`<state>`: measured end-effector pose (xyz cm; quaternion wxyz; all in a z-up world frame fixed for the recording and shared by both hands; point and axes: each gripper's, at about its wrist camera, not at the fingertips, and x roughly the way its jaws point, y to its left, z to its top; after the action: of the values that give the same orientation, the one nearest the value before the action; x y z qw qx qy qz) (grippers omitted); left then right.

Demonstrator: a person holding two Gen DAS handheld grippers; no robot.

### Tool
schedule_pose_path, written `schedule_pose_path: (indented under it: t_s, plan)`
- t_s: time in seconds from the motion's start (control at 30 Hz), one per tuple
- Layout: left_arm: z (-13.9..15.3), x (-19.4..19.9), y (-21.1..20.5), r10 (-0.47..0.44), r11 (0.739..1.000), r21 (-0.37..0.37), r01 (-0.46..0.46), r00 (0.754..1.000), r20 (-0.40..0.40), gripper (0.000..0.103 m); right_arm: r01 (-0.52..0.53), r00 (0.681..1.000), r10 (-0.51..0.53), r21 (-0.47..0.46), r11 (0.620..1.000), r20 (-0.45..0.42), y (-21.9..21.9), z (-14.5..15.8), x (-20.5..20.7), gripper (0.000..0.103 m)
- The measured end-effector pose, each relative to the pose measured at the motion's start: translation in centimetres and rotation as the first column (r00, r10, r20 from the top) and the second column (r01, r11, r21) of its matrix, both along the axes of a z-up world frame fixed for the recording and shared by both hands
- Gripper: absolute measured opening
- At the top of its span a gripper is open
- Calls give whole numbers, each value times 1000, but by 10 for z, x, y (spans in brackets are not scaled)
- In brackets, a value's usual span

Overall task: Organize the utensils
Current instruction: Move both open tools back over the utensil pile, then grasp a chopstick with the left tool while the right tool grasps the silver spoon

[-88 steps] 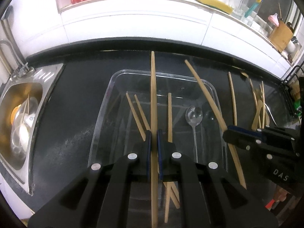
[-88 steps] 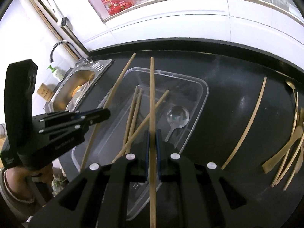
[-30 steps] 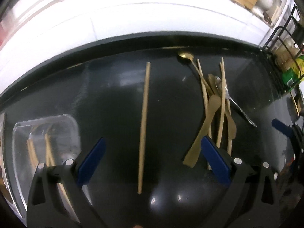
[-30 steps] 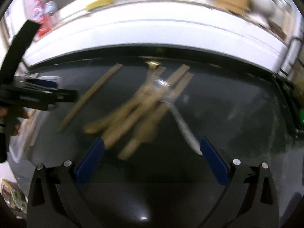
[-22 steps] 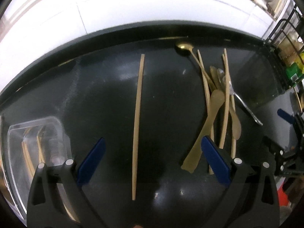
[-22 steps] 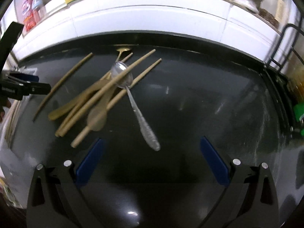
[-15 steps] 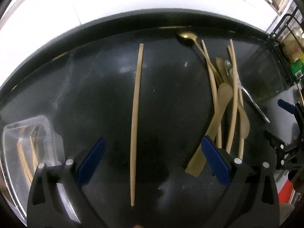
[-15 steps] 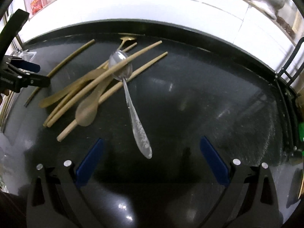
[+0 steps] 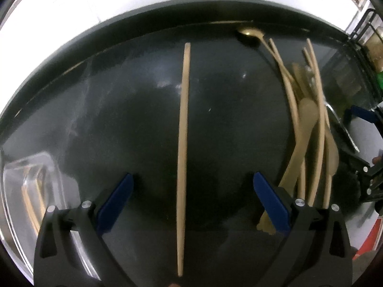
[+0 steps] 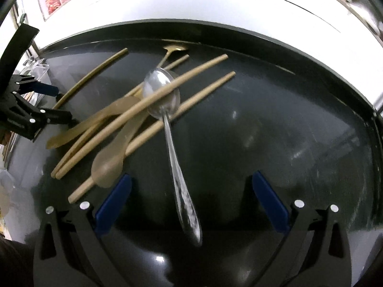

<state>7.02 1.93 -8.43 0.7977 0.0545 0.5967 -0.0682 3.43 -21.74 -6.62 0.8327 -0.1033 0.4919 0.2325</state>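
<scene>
My left gripper (image 9: 190, 191) is open and empty, its jaws straddling a single wooden chopstick (image 9: 183, 124) that lies lengthwise on the black counter. A pile of wooden chopsticks and spoons (image 9: 308, 129) lies to its right. My right gripper (image 10: 189, 192) is open and empty, over the handle of a steel spoon (image 10: 167, 110) that lies in the same pile (image 10: 115, 124), with a chopstick across its bowl. A gold spoon (image 10: 173, 49) lies at the pile's far end. The left gripper also shows in the right wrist view (image 10: 51, 101).
A clear plastic tray (image 9: 31, 191) holding chopsticks sits at the left edge of the left wrist view. A white tiled wall (image 10: 191, 4) runs behind the counter. A black wire rack (image 9: 366, 31) stands at the far right.
Both grippers let go of their chopsticks over the tray and opened. They swung right to the loose utensils and have come lower and closer, the left over the lone chopstick, the right over the steel spoon.
</scene>
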Motion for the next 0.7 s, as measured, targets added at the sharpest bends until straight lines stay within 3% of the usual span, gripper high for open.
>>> schedule_pose_path:
  t_s: [0.13,0.7]
  plan:
    - [-1,6,-1,-5,1000,-1,5,1000,8,97,-54,999,54,2,999,4,4,0,8,98]
    - [-1,12,-10,-13,1000,-1,13,998,66,98,-29,999,29,-11,1000,-18,20,1,23,98]
